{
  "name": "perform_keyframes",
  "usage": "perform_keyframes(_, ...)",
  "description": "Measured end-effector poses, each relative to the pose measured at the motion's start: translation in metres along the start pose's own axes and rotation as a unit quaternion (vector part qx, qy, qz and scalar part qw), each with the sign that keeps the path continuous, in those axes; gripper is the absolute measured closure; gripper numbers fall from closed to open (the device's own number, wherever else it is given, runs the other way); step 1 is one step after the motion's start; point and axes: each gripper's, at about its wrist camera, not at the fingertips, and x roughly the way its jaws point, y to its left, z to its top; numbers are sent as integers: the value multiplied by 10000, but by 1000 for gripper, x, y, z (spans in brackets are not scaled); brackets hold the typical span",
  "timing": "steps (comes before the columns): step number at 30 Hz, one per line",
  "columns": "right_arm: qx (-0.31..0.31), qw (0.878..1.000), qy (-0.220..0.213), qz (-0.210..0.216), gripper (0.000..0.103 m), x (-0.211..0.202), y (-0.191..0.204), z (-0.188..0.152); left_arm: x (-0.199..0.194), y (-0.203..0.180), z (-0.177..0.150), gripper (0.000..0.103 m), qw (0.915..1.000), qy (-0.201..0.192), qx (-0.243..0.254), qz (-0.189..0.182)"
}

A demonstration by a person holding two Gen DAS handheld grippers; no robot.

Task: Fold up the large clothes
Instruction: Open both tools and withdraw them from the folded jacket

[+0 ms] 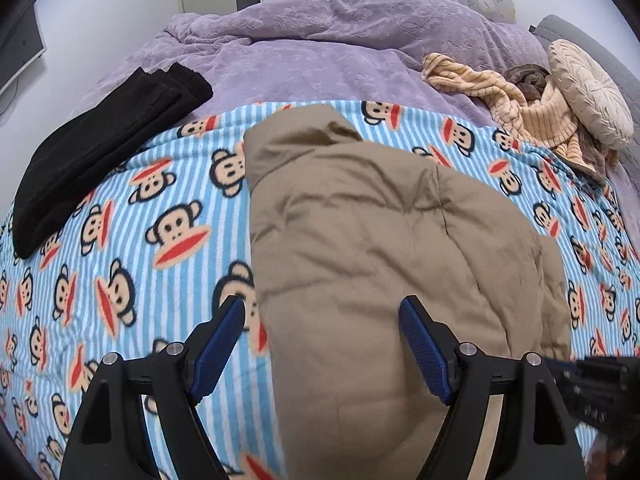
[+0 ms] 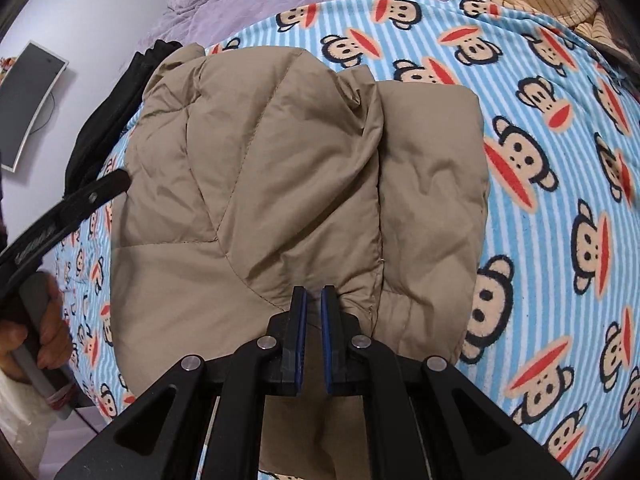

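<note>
The khaki padded jacket is judged to be light but bulky, soft and springy, with a smooth shell that is likely to slip, so hold is best taken at a hem or seam where the layers can be pinched thin. At the left, a folded black garment is seen on the striped monkey-print blanket, with the jacket lying in the middle of that blanket, already doubled into a puffy bundle. The left gripper is held spread wide above the jacket's near left edge, nothing between its blue pads. Further right, the right gripper is seen nearly pressed together at the jacket's near edge; whether cloth is pinched cannot be told. The jacket shows quilted seams, deep creases and a rounded fold at its right side
</note>
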Motion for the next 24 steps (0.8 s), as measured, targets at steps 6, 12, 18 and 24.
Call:
perform_keyframes(6, 283, 9996, 59, 23, 98, 0, -5, -1, -1, 2, -61, 20, 9985, 500, -227, 27)
perform_keyframes(12, 194, 9997, 55, -138, 95, -20, 5, -11, -6, 4, -66, 20, 9969, 645, -457, 14)
perform_keyframes(18, 405, 9985, 174, -329, 93, -30, 3, -42, -16, 8, -73, 20, 9968, 697, -388, -26)
perform_keyframes(24, 663, 9970, 188, -361, 93, -42, -1, -66, -23, 9, -81, 20, 9966, 762, -308, -110)
